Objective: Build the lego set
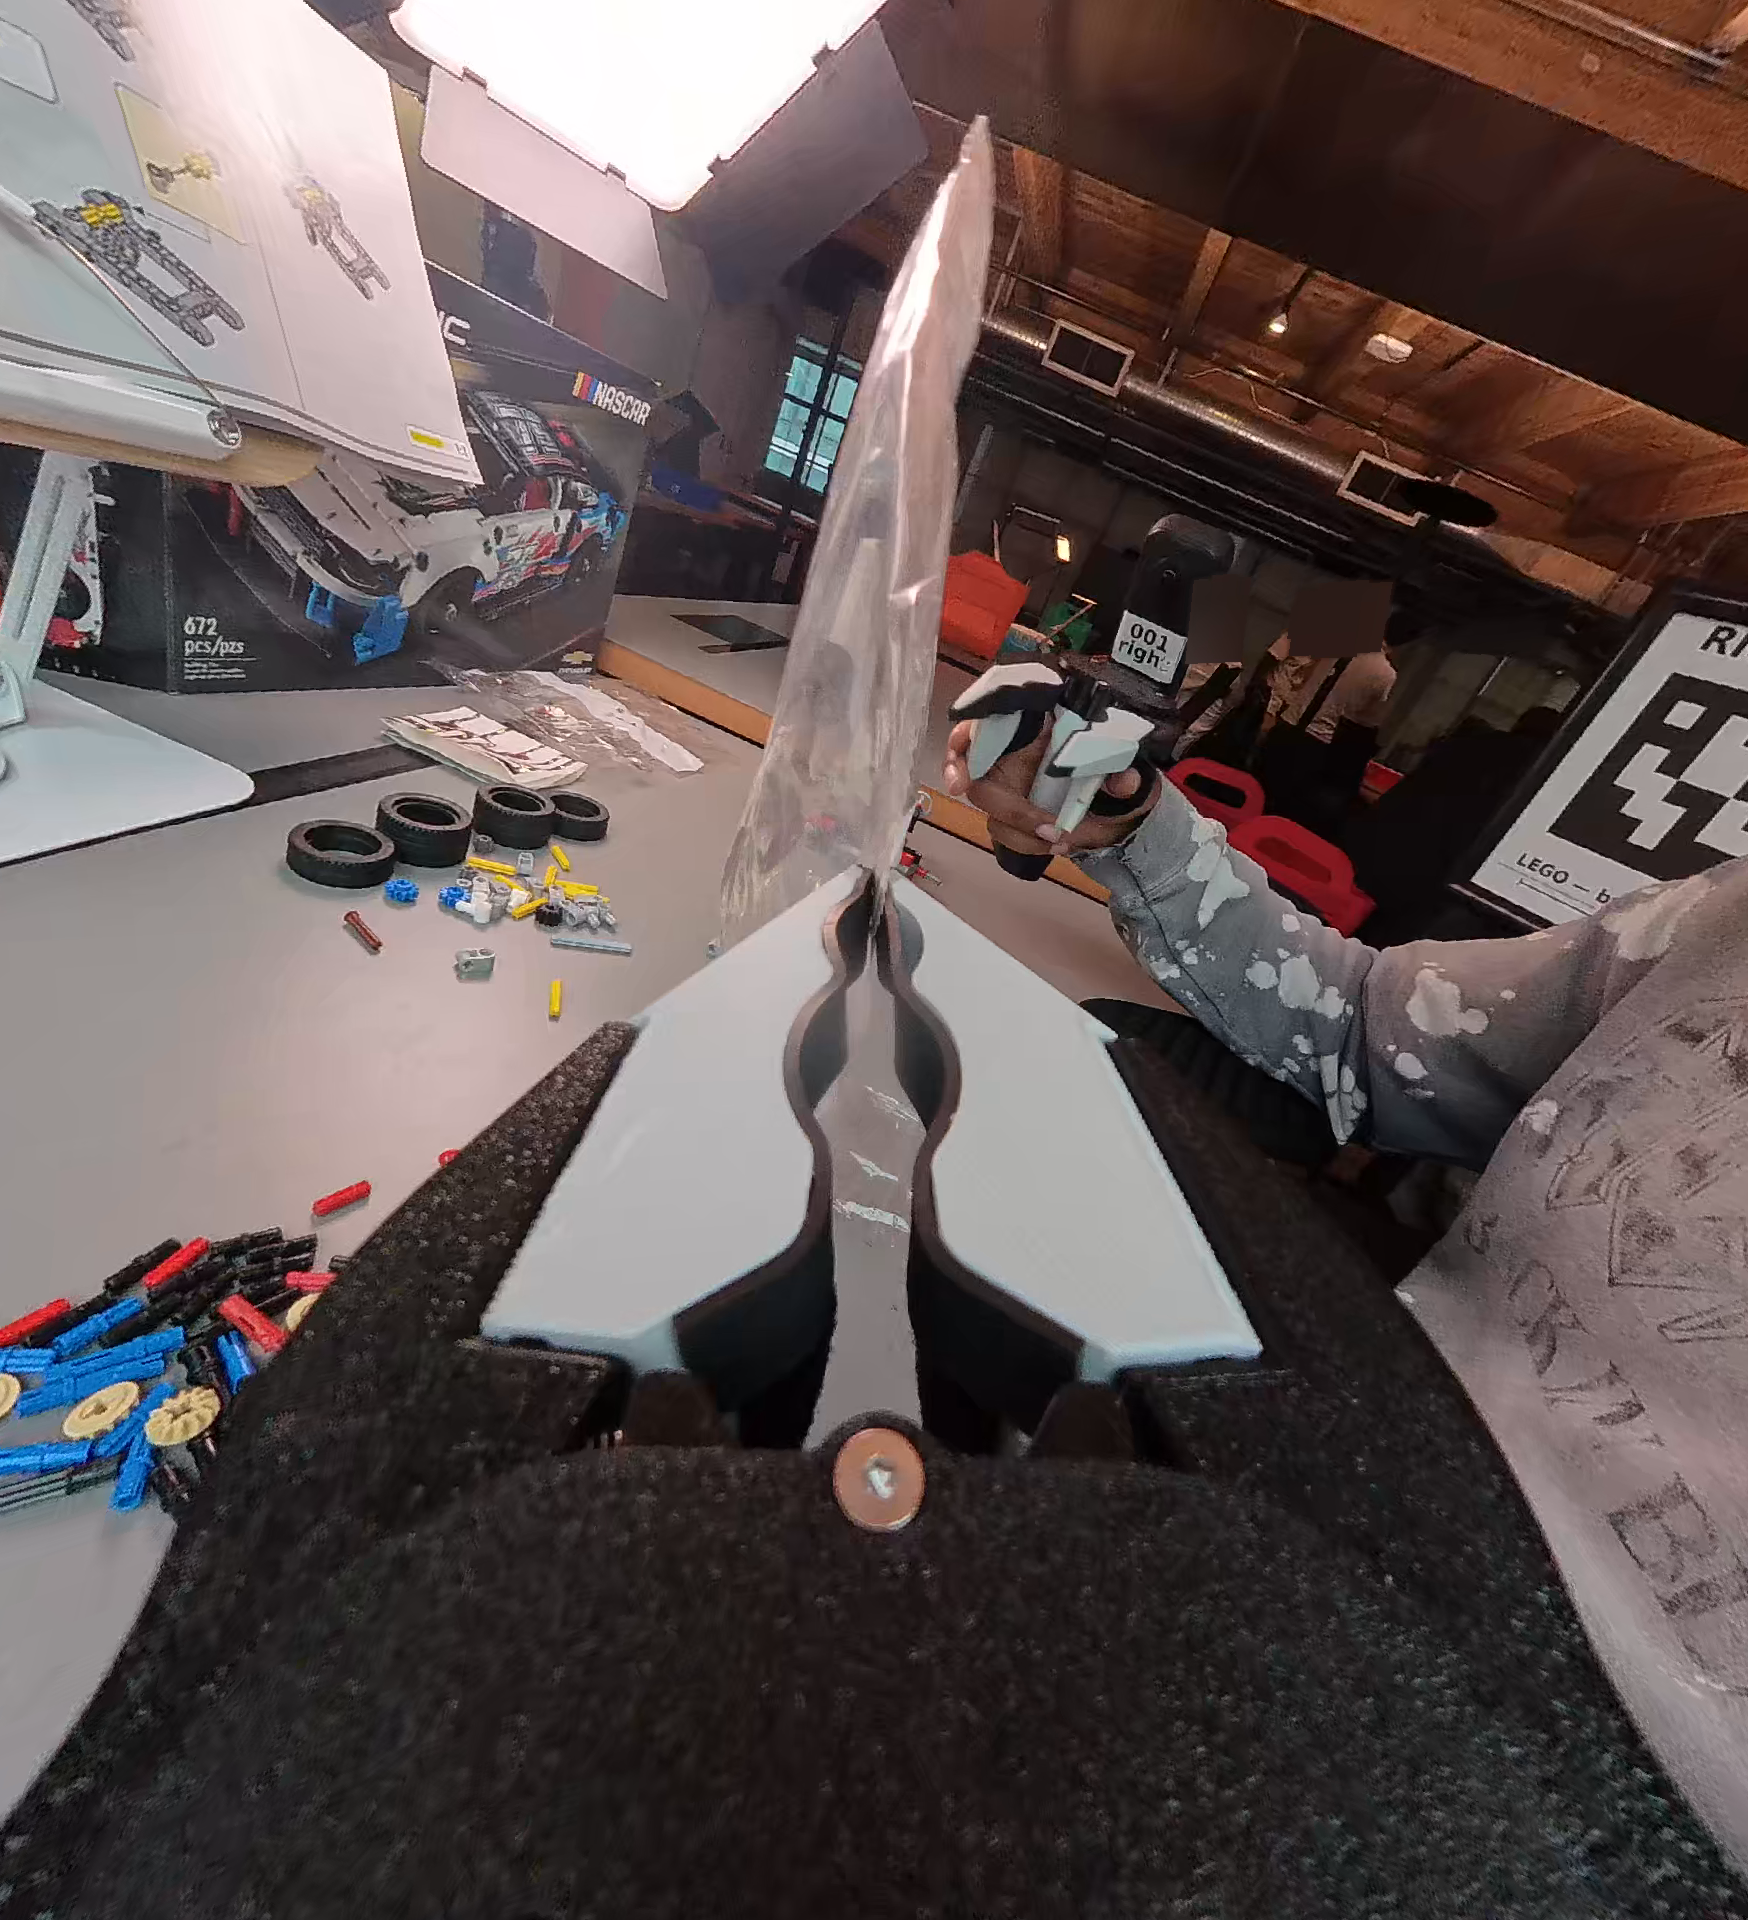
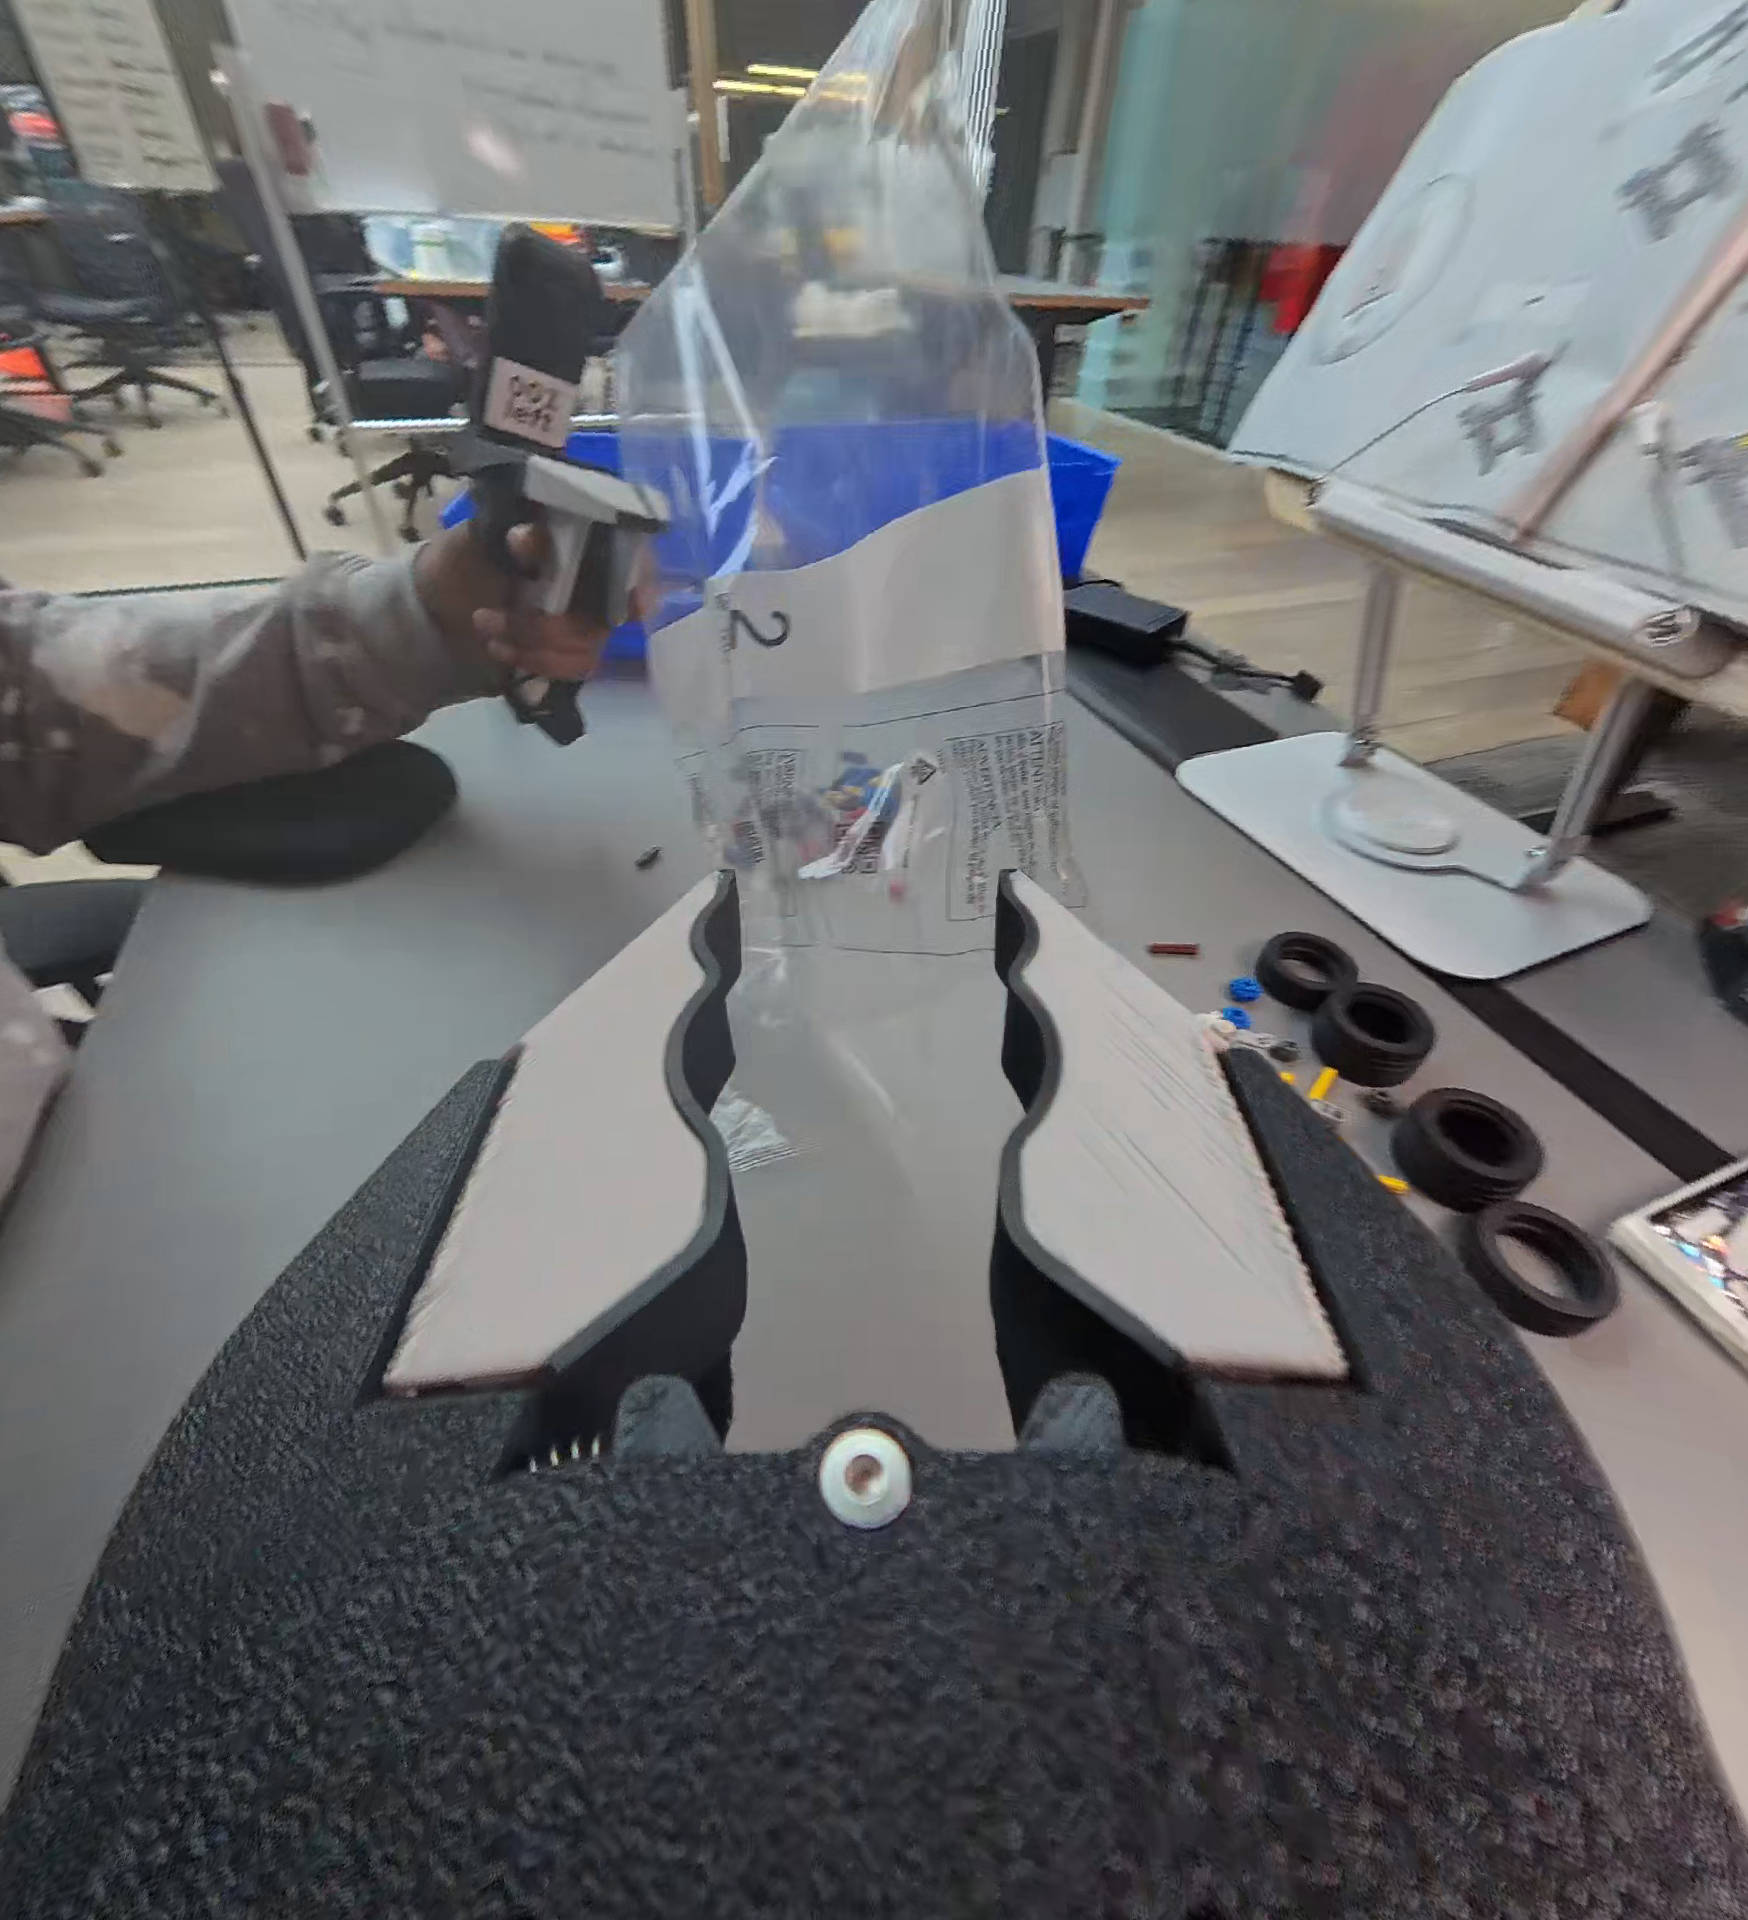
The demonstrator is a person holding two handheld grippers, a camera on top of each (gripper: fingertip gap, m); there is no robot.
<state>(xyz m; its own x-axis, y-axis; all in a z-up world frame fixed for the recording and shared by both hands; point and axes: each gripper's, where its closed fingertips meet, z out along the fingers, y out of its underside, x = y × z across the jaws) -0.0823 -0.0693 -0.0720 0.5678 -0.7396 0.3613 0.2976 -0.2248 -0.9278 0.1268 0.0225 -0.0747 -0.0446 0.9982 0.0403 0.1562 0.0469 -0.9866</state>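
The left gripper (image 1: 872, 883) is pinched closed on the lower edge of a clear plastic bag (image 1: 885, 540), which stands up edge-on from its fingertips, raised above the grey table (image 1: 174, 1039). Seen from the right wrist view, the bag (image 2: 849, 582) hangs broadside straight ahead of the right gripper (image 2: 865, 894), whose jaws stand wide apart with nothing between them; the bag's printed bottom part shows just past the fingertips, and whether it touches them cannot be told. A few small pieces lie in the bag's bottom.

To the left of the left gripper, four black tyres (image 1: 444, 826) lie in a row on the table, with a scatter of small yellow, blue and grey lego parts (image 1: 527, 899) just in front of them. Nearer, beside that gripper's body, is a heap of blue, red and black pins (image 1: 111, 1371) with tan gears. Beyond the tyres stand the set's box (image 1: 382, 561) and an instruction booklet (image 1: 257, 208) on a white stand. A sticker sheet (image 2: 1743, 1278) lies to the right of the right gripper.
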